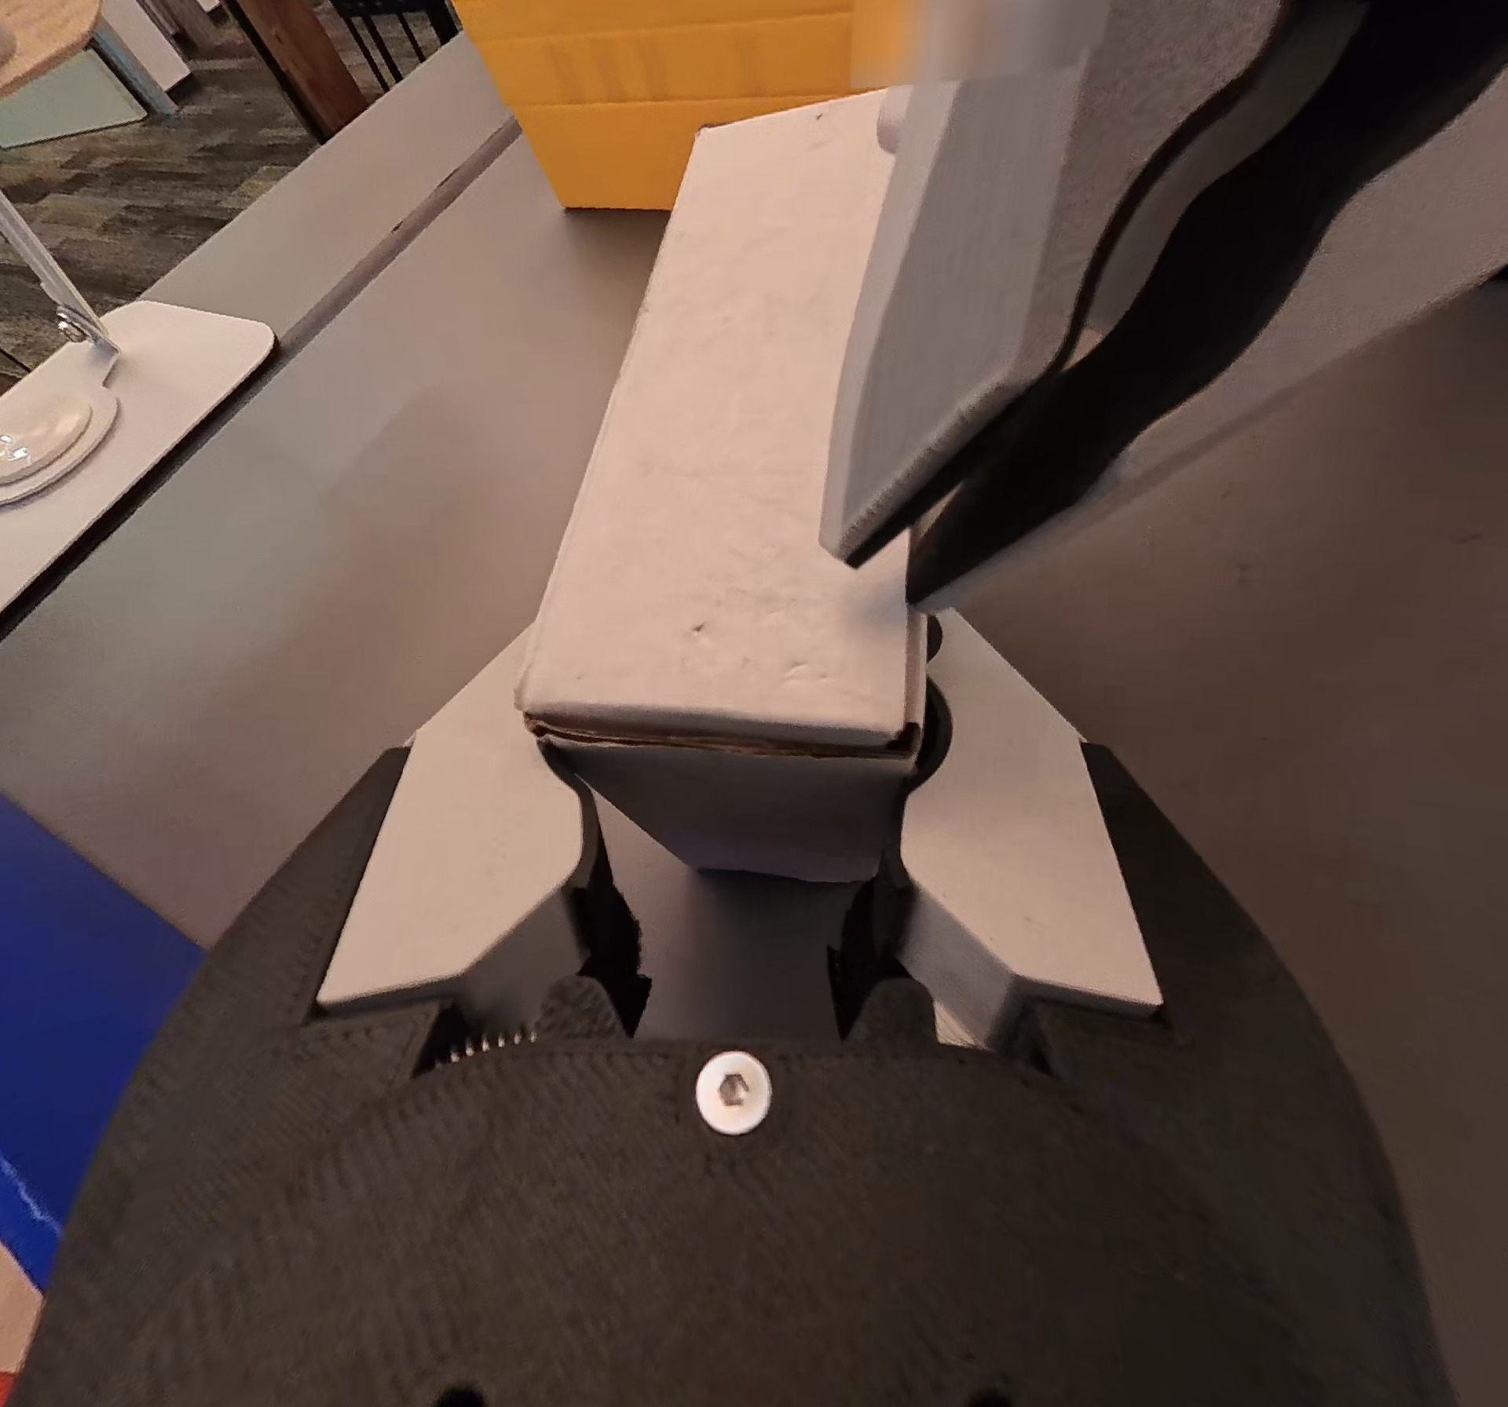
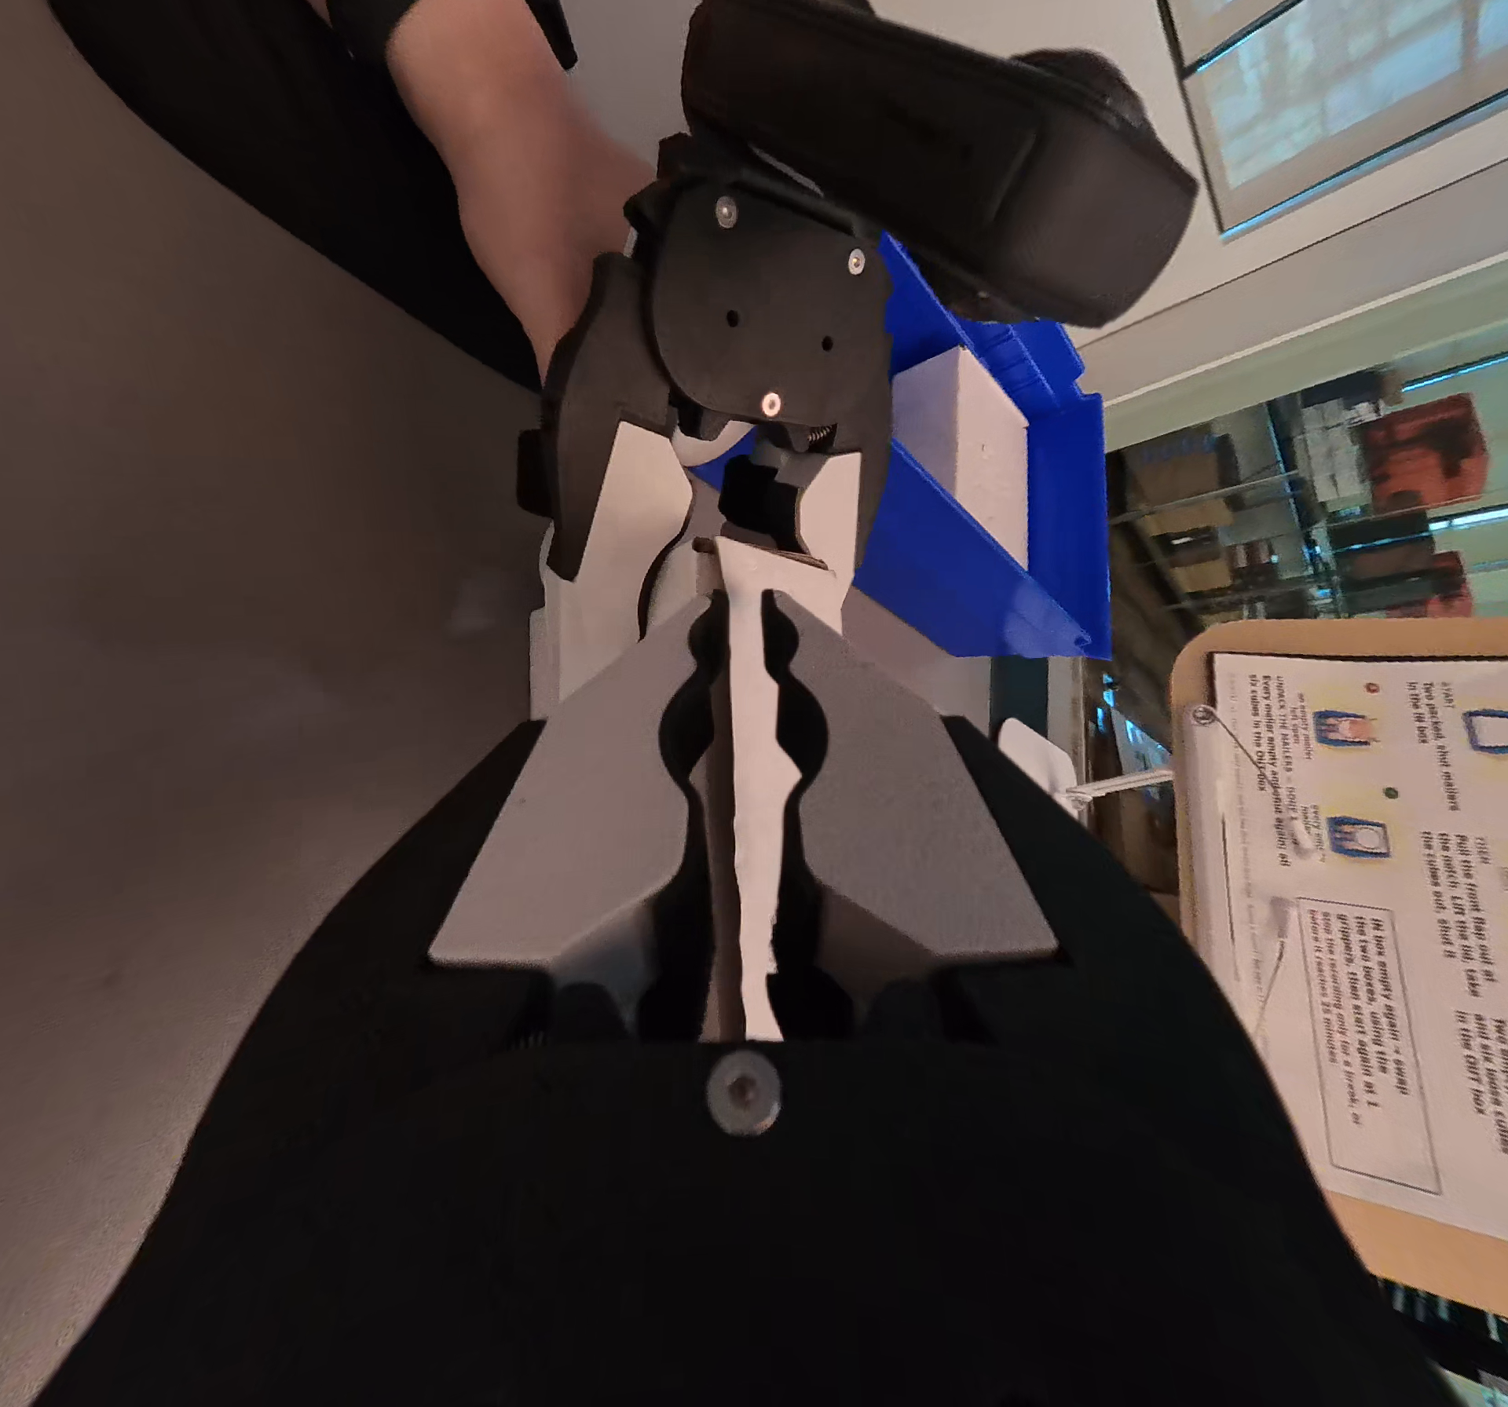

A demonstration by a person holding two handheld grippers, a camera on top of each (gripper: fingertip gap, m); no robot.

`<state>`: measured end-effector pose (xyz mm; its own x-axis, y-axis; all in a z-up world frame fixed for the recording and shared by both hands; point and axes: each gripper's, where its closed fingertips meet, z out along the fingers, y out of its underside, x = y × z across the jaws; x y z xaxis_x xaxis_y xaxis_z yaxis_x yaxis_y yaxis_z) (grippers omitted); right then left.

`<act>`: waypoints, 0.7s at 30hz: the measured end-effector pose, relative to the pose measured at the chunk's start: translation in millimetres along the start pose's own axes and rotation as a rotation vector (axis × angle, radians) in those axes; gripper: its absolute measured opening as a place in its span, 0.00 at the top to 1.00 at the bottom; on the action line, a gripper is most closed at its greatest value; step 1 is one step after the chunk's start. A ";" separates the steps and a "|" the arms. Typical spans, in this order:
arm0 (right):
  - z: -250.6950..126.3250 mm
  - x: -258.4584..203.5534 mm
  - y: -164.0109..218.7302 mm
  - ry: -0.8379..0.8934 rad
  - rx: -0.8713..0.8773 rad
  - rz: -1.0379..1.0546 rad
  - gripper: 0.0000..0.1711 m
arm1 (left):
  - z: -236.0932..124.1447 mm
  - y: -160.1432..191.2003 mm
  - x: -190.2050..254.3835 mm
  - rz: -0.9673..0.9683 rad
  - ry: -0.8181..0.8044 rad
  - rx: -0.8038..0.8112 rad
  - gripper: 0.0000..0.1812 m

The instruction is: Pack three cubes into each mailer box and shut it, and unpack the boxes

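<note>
A white mailer box [image 1: 734, 430] lies on the grey table [image 1: 286, 552] with its lid down. My left gripper [image 1: 734, 715] straddles the box's near end, its grey fingers [image 1: 481, 821] pressed on both sides. My right gripper [image 1: 893, 576] comes in from the upper right, its tips closed on the lid's right edge. In the right wrist view a thin white edge of the box [image 2: 747, 838] runs between the nearly closed fingers of my right gripper [image 2: 742, 609]. My left gripper [image 2: 734, 544] shows beyond it at the box's far end. No cubes are visible.
A yellow bin [image 1: 653, 63] stands just behind the box. A blue bin [image 2: 979, 552] holds another white box [image 2: 963, 454]. An instruction sheet on a wooden board [image 2: 1346, 919] stands to the right. A white stand base [image 1: 122, 389] sits at the table's left.
</note>
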<state>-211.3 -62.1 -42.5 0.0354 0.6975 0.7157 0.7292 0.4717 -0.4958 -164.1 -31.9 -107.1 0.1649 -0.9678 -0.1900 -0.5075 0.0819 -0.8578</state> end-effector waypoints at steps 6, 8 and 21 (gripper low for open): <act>0.7 5.5 -1.5 0.054 -0.004 -0.048 0.98 | -2.0 -1.8 -3.6 -0.013 0.002 0.010 0.58; 2.1 4.3 -0.9 0.054 -0.009 -0.054 0.98 | -2.2 -0.5 -4.4 -0.009 -0.002 0.002 0.58; -2.3 4.9 11.8 0.060 -0.114 -0.105 0.99 | -0.5 1.2 -4.0 -0.017 -0.004 -0.006 0.58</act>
<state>-200.9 -54.3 -43.7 -0.0070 0.6125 0.7904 0.8035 0.4740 -0.3602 -165.7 -28.1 -107.1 0.1769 -0.9682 -0.1771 -0.5094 0.0639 -0.8581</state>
